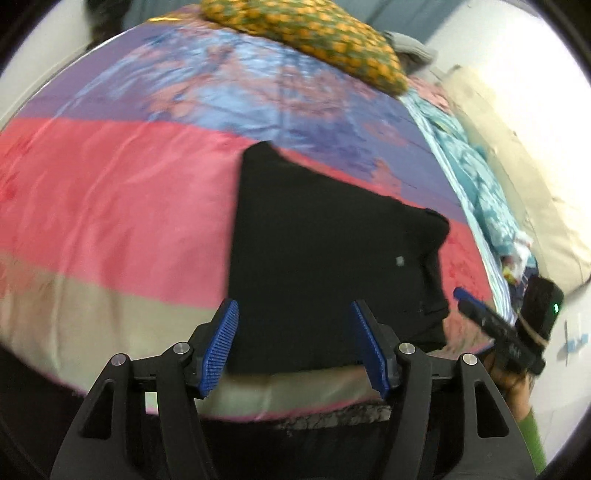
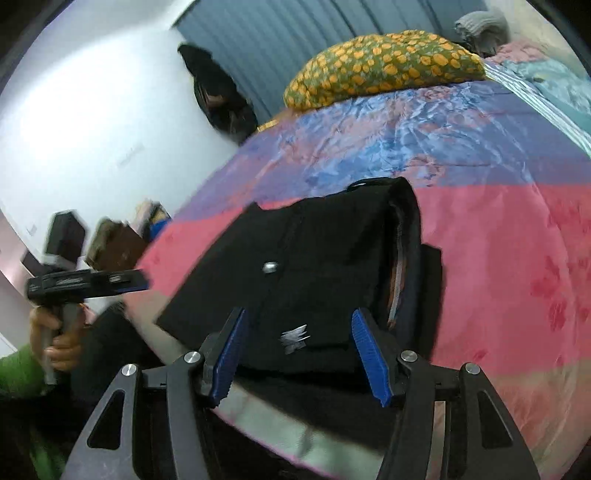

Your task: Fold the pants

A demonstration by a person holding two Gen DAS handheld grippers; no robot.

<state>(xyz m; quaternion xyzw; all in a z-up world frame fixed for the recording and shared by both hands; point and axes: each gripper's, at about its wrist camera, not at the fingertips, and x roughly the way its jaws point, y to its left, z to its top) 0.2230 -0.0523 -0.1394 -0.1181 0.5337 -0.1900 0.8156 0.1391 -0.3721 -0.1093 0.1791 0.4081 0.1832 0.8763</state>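
Lying on the bed is a pair of black pants (image 1: 325, 251), folded up into a thick, flat bundle. They rest on the pink stripe of a shiny bedspread (image 1: 122, 206), close to the near edge of the bed. The bedspread also has a purple and blue flowery stripe farther back and a pale stripe at the near edge. On top of the pants you can see a small silver button (image 2: 270, 266) and a little white mark (image 2: 294, 338). The open waist of the pants faces the right side in the right wrist view.

The left gripper (image 1: 295, 345) floats over the near edge of the pants. Its blue pads (image 1: 221, 347) stand wide apart, and nothing is pinched between them. The right gripper (image 2: 297, 356) is also above the pants, near the white mark. Its blue pads (image 2: 370, 356) stand apart too, and they hold nothing.

Each gripper shows up in the other one's camera, off to the side of the bed, gripped by a hand (image 2: 55, 339) with a green sleeve (image 2: 16, 373).

At the far end of the bed sits a green pillow with orange spots (image 1: 314, 40). A teal flowery blanket (image 1: 476, 170) is bunched along the right side of the bed. Behind the pillow is a grey cloth (image 2: 480, 27). The pictures are a bit blurry.
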